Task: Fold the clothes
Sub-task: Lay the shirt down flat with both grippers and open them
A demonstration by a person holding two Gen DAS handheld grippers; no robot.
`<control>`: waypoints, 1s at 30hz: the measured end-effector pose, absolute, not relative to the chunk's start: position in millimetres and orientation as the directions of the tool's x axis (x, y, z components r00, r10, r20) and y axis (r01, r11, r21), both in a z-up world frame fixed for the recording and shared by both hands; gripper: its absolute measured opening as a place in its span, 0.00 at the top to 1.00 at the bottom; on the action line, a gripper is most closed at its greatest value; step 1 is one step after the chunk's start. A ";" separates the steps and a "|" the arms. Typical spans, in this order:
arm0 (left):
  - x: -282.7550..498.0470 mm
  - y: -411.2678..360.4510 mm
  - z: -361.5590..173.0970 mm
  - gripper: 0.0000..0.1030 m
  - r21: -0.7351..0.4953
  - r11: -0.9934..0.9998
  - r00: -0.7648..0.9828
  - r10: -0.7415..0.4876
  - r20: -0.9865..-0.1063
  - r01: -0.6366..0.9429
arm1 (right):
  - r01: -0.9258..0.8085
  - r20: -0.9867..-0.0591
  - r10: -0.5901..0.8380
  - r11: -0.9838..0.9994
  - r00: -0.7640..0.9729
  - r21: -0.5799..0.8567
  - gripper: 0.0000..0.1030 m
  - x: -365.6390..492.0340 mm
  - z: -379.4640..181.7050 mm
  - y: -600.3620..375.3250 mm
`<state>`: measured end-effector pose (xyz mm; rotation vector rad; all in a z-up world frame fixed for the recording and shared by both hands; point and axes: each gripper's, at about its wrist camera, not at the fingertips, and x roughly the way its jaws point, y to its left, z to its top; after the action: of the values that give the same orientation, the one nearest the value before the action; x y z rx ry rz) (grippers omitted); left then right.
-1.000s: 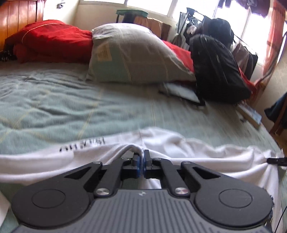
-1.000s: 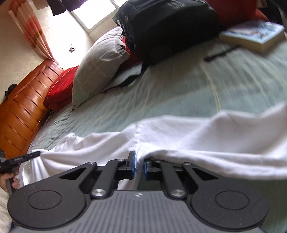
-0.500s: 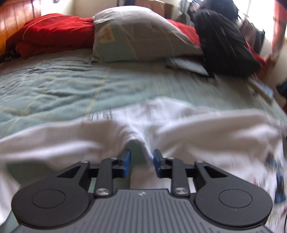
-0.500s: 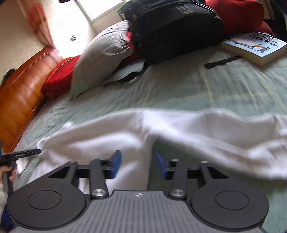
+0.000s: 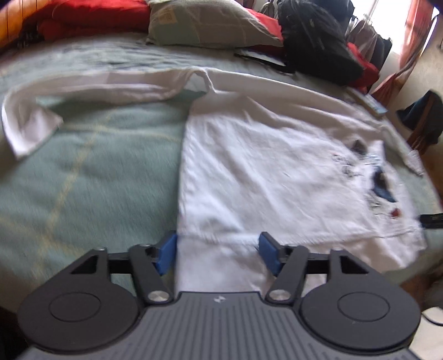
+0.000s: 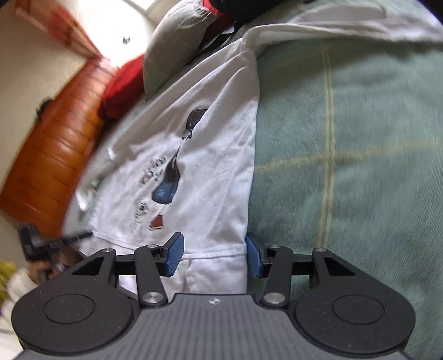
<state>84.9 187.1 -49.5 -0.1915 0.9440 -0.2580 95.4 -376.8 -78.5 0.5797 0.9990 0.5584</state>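
Holding a tool in each hand, I have the white T-shirt [image 5: 277, 171] spread on the green bedspread [image 5: 91, 171] in front of me, its printed side up. My left tool [image 5: 217, 254] hovers over the shirt's near hem; its jaws are opening, the blue pads [image 5: 166, 256] stand apart, and the cloth lies between and below them without being pinched. One sleeve [image 5: 30, 124] stretches away along the bedspread to the left in the left wrist view, its cuff turned over.

My right tool [image 6: 214, 256] stands with its jaws parted over the hem at the shirt's other corner, and its pads [image 6: 174, 257] do not press the fabric either. The shirt's side edge runs straight up from the pad on the right. Blue, black and red print [image 6: 166, 188] shows on the shirt's front. The tip of my left tool shows at the far left edge of the shirt in the right wrist view, blurred.

Beyond the shirt sit a grey pillow [image 5: 210, 22], a red blanket [image 5: 91, 16] and a black backpack [image 5: 318, 44], against a wooden headboard [image 6: 52, 149].
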 end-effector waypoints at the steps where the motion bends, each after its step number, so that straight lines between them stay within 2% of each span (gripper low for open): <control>1: 82.6 189.4 -50.5 0.37 -0.297 0.946 0.558 -0.318 -0.767 0.132 | -0.165 -0.588 0.682 0.703 0.434 0.692 0.46 94.9 -80.7 -378.0; 7: 88.6 198.9 -55.8 0.38 -0.424 0.900 0.566 -0.400 -0.721 0.096 | -0.154 -0.489 0.753 0.600 0.440 0.785 0.47 102.6 -94.9 -376.9; 10: 75.3 210.3 -58.2 0.42 -0.446 0.889 0.567 -0.419 -0.709 0.099 | -0.156 -0.494 0.764 0.594 0.414 0.789 0.51 87.5 -94.4 -377.9; 11: 72.6 215.1 -60.1 0.47 -0.443 0.892 0.575 -0.409 -0.709 0.088 | -0.162 -0.503 0.762 0.603 0.408 0.781 0.52 81.0 -94.6 -378.4; 14: 80.0 226.2 -64.5 0.48 -0.477 0.878 0.587 -0.407 -0.700 0.040 | -0.158 -0.480 0.768 0.585 0.424 0.796 0.52 79.0 -98.9 -380.0; 19: 97.1 213.9 -64.0 0.40 -0.477 0.875 0.564 -0.433 -0.703 0.078 | -0.166 -0.466 0.773 0.575 0.430 0.801 0.53 100.3 -101.4 -362.9; 20: 93.5 213.0 -63.8 0.43 -0.487 0.868 0.557 -0.450 -0.698 0.092 | -0.173 -0.476 0.769 0.586 0.427 0.792 0.55 99.7 -99.5 -360.4; 22: 83.6 211.7 -64.6 0.53 -0.495 0.861 0.548 -0.472 -0.691 0.118 | -0.181 -0.502 0.755 0.613 0.421 0.770 0.70 93.6 -97.3 -359.3; 23: 79.2 210.6 -65.2 0.66 -0.476 0.871 0.552 -0.457 -0.697 0.119 | -0.173 -0.511 0.747 0.621 0.425 0.765 0.75 89.8 -98.5 -360.7; 24: 74.9 209.5 -65.7 0.72 -0.457 0.881 0.557 -0.441 -0.704 0.120 | -0.166 -0.519 0.739 0.629 0.429 0.759 0.84 86.0 -99.7 -362.2; 25: 72.4 208.3 -63.4 0.86 -0.443 0.888 0.564 -0.429 -0.705 0.122 | -0.160 -0.526 0.731 0.638 0.434 0.754 0.89 82.3 -100.7 -363.3; 26: 71.1 207.1 -59.4 0.92 -0.431 0.894 0.573 -0.420 -0.704 0.126 | -0.161 -0.531 0.721 0.647 0.445 0.745 0.92 79.6 -99.3 -362.7; 30: 64.7 201.1 -41.6 0.96 -0.378 0.914 0.606 -0.386 -0.695 0.149 | -0.207 -0.548 0.687 0.694 0.477 0.690 0.94 70.2 -79.8 -354.0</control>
<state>64.7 201.1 -41.6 -0.2960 0.8680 -0.3147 70.2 -354.0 -79.8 0.5943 0.9206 0.5867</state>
